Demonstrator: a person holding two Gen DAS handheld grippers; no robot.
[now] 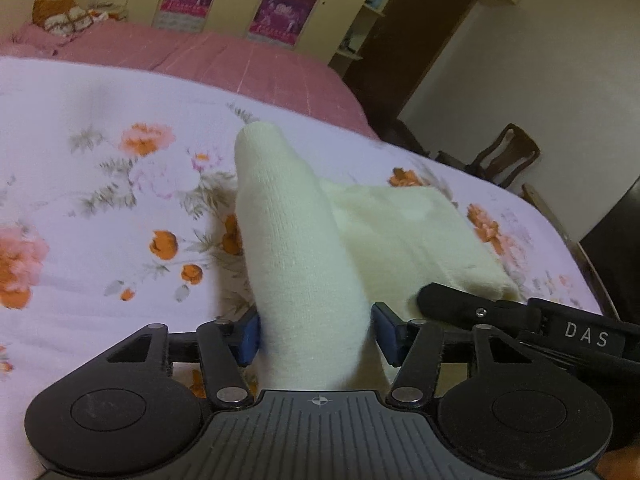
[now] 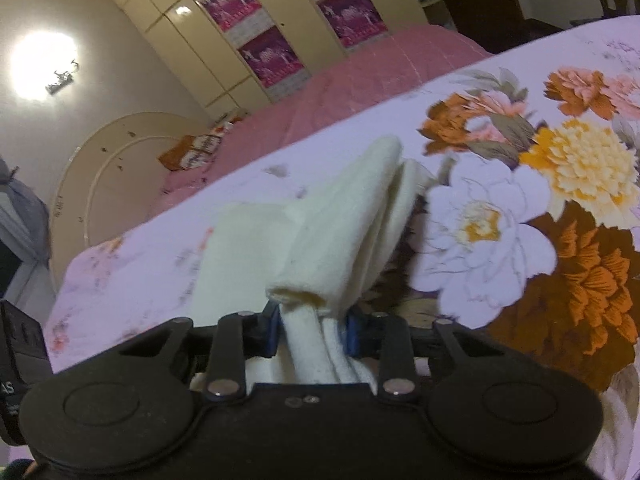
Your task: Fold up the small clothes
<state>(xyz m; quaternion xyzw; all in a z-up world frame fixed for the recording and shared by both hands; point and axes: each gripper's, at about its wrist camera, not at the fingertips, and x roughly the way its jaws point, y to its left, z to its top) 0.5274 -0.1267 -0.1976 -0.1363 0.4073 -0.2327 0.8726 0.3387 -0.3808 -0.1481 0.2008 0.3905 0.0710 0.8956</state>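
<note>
A cream knit garment lies partly folded on the floral bedsheet. One long fold of it rises toward the camera and passes between the blue pads of my left gripper, which is shut on it. In the right wrist view the same cream garment is bunched between the blue pads of my right gripper, shut on its lifted edge. The right gripper's black finger shows beside the cloth in the left wrist view.
A pink quilt covers the far part of the bed, with a small cushion near the headboard. A wardrobe with pink posters stands behind. A wooden chair is beside the bed's right edge.
</note>
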